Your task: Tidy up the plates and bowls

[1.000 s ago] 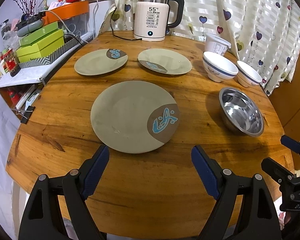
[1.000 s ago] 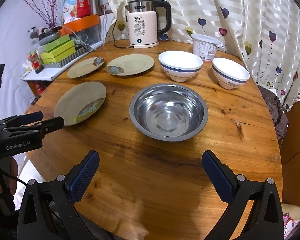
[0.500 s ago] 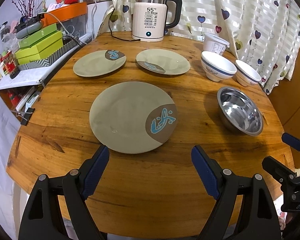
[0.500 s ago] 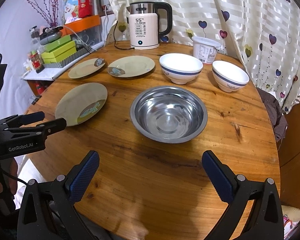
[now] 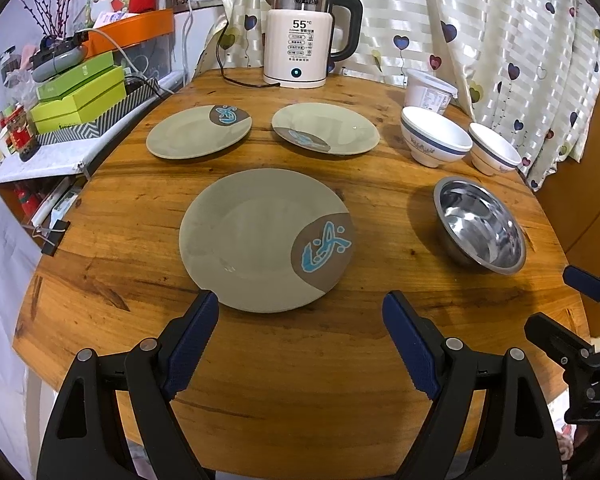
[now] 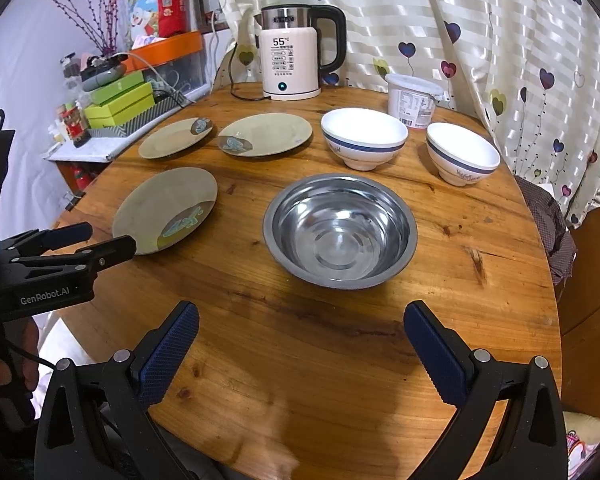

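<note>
Three olive plates with blue fish marks lie on the round wooden table (image 5: 300, 368): a large plate (image 5: 266, 240) near me, a far-left plate (image 5: 198, 131) and a far-middle plate (image 5: 326, 128). A steel bowl (image 6: 340, 230) sits near the centre, with two white blue-banded bowls behind it, one (image 6: 364, 136) to the left and one (image 6: 462, 154) to the right. My left gripper (image 5: 300, 320) is open just short of the large plate's near rim. My right gripper (image 6: 300, 332) is open and empty in front of the steel bowl. Each gripper also shows in the other's view, the left (image 6: 84, 240) and the right (image 5: 572, 300).
An electric kettle (image 5: 306, 54) with its cord stands at the table's back, and a white lidded tub (image 6: 414, 96) stands beside the curtain. Green boxes (image 5: 80, 92) and clutter fill a shelf on the left. A hand (image 6: 0, 376) holds the left gripper's handle.
Both grippers have drifted slightly; the table contents sit a little lower and further in view. Nothing was taken hold of or moved.
</note>
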Demonstrator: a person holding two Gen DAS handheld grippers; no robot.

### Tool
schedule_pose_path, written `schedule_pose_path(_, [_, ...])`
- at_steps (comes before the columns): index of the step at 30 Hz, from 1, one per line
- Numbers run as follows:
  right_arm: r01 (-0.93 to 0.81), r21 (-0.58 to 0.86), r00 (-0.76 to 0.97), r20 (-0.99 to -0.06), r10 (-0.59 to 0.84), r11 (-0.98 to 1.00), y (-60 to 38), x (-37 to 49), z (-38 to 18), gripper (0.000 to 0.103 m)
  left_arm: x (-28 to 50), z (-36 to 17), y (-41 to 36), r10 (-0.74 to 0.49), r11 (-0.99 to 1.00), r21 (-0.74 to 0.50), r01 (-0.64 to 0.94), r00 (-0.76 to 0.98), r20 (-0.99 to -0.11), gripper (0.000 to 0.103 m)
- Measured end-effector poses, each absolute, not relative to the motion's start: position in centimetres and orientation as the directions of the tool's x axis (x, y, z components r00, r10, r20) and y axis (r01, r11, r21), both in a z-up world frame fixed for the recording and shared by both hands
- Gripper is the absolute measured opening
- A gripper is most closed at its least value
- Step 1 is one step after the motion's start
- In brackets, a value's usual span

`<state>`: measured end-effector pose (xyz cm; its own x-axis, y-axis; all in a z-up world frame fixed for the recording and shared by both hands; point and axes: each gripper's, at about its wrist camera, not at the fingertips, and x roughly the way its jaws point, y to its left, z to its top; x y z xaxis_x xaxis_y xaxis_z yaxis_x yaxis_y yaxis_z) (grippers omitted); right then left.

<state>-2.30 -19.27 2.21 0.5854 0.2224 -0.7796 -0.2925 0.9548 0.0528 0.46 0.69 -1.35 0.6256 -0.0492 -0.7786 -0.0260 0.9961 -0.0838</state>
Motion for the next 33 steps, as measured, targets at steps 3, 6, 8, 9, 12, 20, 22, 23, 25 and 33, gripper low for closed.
schedule_pose_path(3, [-0.294, 0.052, 0.585, -0.779, 0.223, 0.954, -19.27, -2.30, 2.19, 0.103, 0.45, -1.29, 0.89, -0.048, 0.996, -0.086, -0.031, 0.627, -0.778, 0.084])
schedule_pose_path(6, [-0.293, 0.054, 0.586, -0.778, 0.224, 0.954, -19.28, -2.27, 2.19, 0.103, 0.51, -1.22, 1.03, -0.045, 0.996, -0.087, -0.036, 0.627, -0.778, 0.084])
schedule_pose_path(8, [-0.295, 0.054, 0.586, -0.778, 0.226, 0.954, -19.29, -2.25, 2.18, 0.103, 0.51, -1.23, 1.10, -0.044, 0.995, -0.087, -0.038, 0.626, -0.778, 0.084])
schedule_pose_path(9, [-0.296, 0.055, 0.586, -0.778, 0.227, 0.954, -19.24, -2.24, 2.22, 0.103, 0.49, -1.24, 1.12, -0.046, 0.995, -0.089, -0.038, 0.626, -0.778, 0.084])
schedule_pose_path(12, [-0.296, 0.055, 0.585, -0.778, 0.227, 0.954, -18.99, -2.10, 2.39, 0.103, 0.51, -1.24, 1.10, -0.036, 0.996, -0.078, -0.039, 0.626, -0.779, 0.084])
schedule_pose_path(20, [-0.290, 0.063, 0.588, -0.776, 0.230, 0.955, -18.93, -1.91, 2.68, 0.103, 0.50, -1.01, 1.18, -0.027, 0.997, -0.068, -0.041, 0.631, -0.775, 0.084])
schedule_pose_path(22, [-0.290, 0.062, 0.589, -0.775, 0.229, 0.955, -18.97, -1.89, 2.60, 0.103, 0.52, -0.98, 1.22, -0.025, 0.997, -0.066, -0.041, 0.630, -0.776, 0.084])
schedule_pose_path(23, [-0.291, 0.063, 0.588, -0.775, 0.230, 0.955, -19.03, -1.89, 2.57, 0.103, 0.52, -0.99, 1.22, -0.026, 0.997, -0.066, -0.041, 0.628, -0.777, 0.084])
schedule_pose_path(25, [-0.290, 0.062, 0.588, -0.776, 0.229, 0.955, -19.05, -1.90, 2.55, 0.103, 0.56, -0.99, 1.23, -0.025, 0.997, -0.066, -0.042, 0.628, -0.778, 0.084])
schedule_pose_path(33, [-0.289, 0.063, 0.587, -0.776, 0.229, 0.955, -18.99, -1.83, 2.60, 0.103, 0.63, -0.97, 1.29, -0.022, 0.997, -0.063, -0.043, 0.627, -0.779, 0.084])
